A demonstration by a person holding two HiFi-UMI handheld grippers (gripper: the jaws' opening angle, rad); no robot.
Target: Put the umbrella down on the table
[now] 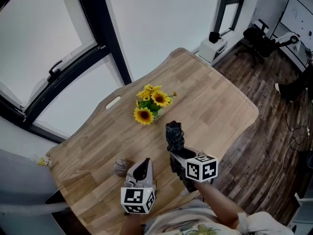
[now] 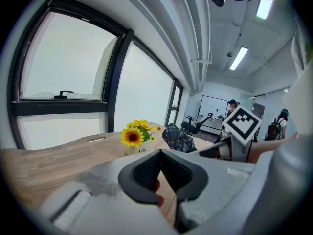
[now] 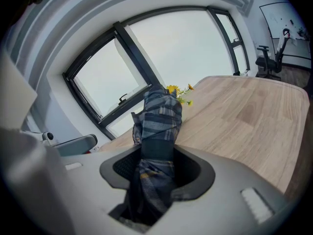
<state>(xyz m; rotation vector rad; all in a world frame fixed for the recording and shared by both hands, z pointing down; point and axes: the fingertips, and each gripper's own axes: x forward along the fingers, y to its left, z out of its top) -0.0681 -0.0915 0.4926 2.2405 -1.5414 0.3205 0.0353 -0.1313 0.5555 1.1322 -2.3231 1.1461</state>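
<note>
Nearest, the left gripper [image 1: 142,170] [image 2: 160,153] has its dark ribbed jaws closed together on nothing, over the pale wood-grain table [image 1: 220,106]. Beside it, the right gripper [image 1: 177,155] [image 3: 156,165] is clamped on a folded plaid fabric umbrella [image 1: 174,133] [image 3: 159,116] banded by a black strap, its free end poking past the jaws, off the tabletop. Beyond both grippers a small white pot [image 2: 134,151] holds yellow sunflowers [image 1: 150,103] [image 2: 133,136].

The right gripper's [image 3: 156,166] jaws are clamped on a folded, dark plaid umbrella [image 3: 159,124] bound by a black strap [image 3: 157,148]. The umbrella juts out beyond them above the wooden surface [image 3: 244,112]. Yellow flowers [image 3: 179,91] peek out behind its far end, with dark-framed windows [image 3: 181,48] beyond.
</note>
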